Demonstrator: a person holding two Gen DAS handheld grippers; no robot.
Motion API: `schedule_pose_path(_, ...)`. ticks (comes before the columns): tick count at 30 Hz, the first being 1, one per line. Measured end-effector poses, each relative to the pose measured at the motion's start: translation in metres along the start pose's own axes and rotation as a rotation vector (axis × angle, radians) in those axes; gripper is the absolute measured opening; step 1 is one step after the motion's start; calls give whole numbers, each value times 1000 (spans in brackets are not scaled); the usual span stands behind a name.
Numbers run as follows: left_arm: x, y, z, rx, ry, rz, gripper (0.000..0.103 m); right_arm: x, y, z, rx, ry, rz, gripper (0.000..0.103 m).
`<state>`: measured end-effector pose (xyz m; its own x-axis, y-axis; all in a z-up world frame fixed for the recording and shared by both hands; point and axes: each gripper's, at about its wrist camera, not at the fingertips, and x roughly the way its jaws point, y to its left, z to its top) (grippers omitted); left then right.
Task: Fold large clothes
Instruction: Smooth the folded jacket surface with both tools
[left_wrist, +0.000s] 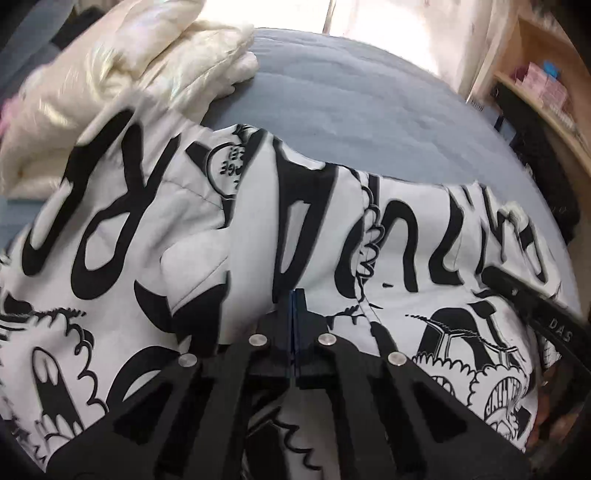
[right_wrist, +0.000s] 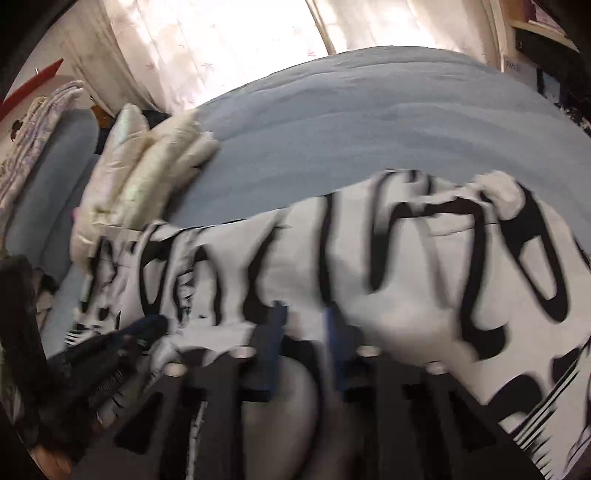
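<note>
Left wrist view: the left gripper (left_wrist: 295, 295) has its jaws pressed together at the near edge of the black-and-white graffiti-print jacket (left_wrist: 332, 229), which spreads on the blue bedspread (left_wrist: 351, 92) toward 12 o'clock, long axis from 9 to 3. The right gripper (right_wrist: 304, 325), blurred, shows a gap between its blue pads; whether it pinches fabric I cannot tell. A cream puffer jacket (left_wrist: 122, 74) lies at 10 o'clock.
</note>
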<state>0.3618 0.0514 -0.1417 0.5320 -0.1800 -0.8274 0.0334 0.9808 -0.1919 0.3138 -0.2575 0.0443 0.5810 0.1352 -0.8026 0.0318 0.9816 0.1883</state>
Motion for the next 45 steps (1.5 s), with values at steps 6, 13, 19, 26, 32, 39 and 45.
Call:
schedule_pose_path(6, -6, -5, 2, 40, -12, -1, 1, -11, -11, 3, 55, 8, 40, 10)
schedule_pose_path(13, -65, -39, -6, 107, -143, -24, 1, -58, 4, -14, 32, -37, 110, 19)
schedule_pose_path(19, -79, -55, -36, 124, -116, -72, 2, -63, 32, -40, -6, -39, 99, 19)
schedule_pose_path(26, -61, -59, -80, 179, -62, -23, 4, -55, 20, -89, 10, -8, 99, 19)
schedule_pose_path(32, -61, -51, -83, 165, -43, -20, 5, -58, 10, -113, 1, 27, 111, 19)
schedule_pose_path(39, -101, -50, -77, 151, -85, -41, 5, -86, 14, -107, -18, 29, 70, 19)
schedule_pose_path(45, -172, -74, -56, 229, -216, -44, 6, -120, 18, -105, 1, -8, 69, 19)
